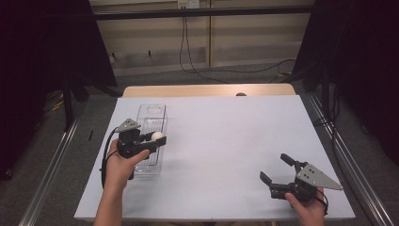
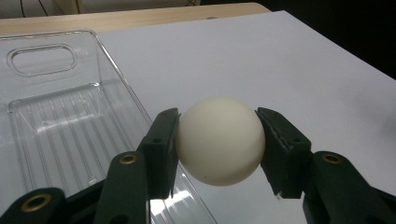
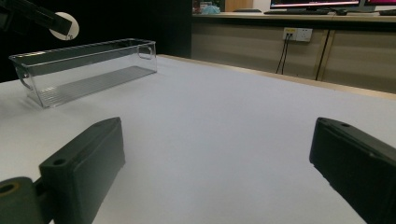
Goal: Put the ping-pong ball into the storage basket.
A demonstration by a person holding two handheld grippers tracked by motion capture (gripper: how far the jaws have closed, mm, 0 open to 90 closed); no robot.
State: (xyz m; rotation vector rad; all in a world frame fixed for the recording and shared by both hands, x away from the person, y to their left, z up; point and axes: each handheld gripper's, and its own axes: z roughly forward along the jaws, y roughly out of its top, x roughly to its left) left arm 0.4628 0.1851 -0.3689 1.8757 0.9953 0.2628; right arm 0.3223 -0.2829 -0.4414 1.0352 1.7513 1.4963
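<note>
Black plastic jaws of the left hand-held gripper [image 1: 157, 140] are closed on a white ball [image 2: 219, 140], one pad pressed against each side of it, so the ball is pinched at its widest part and carried clear of the surface. In the left gripper view the ball hangs over the near right rim of a clear plastic bin [image 2: 56, 121], with the bin's ribbed floor and its oval handle cut-out lying to the left. From the high view the ball [image 1: 158, 136] sits at the tip of that hand-held gripper above the right long wall of the bin [image 1: 151, 113], which lies lengthwise on the left part of the white desk [image 1: 226, 141]. The person's left hand [image 1: 118, 165] grips the tool from below, and a grey three-cornered plate [image 1: 128, 125] rides on top of it.

The right hand-held gripper [image 1: 277, 167] rests low over the near right corner of the desk, well apart from the bin, its jaws spread wide with nothing between them. Its own view looks across the bare white sheet toward the bin [image 3: 84, 70], with the ball [image 3: 65, 25] showing above the bin's left end. The right hand [image 1: 308, 205] holds it near the desk's front edge.

Beyond the sheet a strip of wooden tabletop [image 1: 207, 89] shows, and cables [image 1: 197, 66] trail on the floor behind.
</note>
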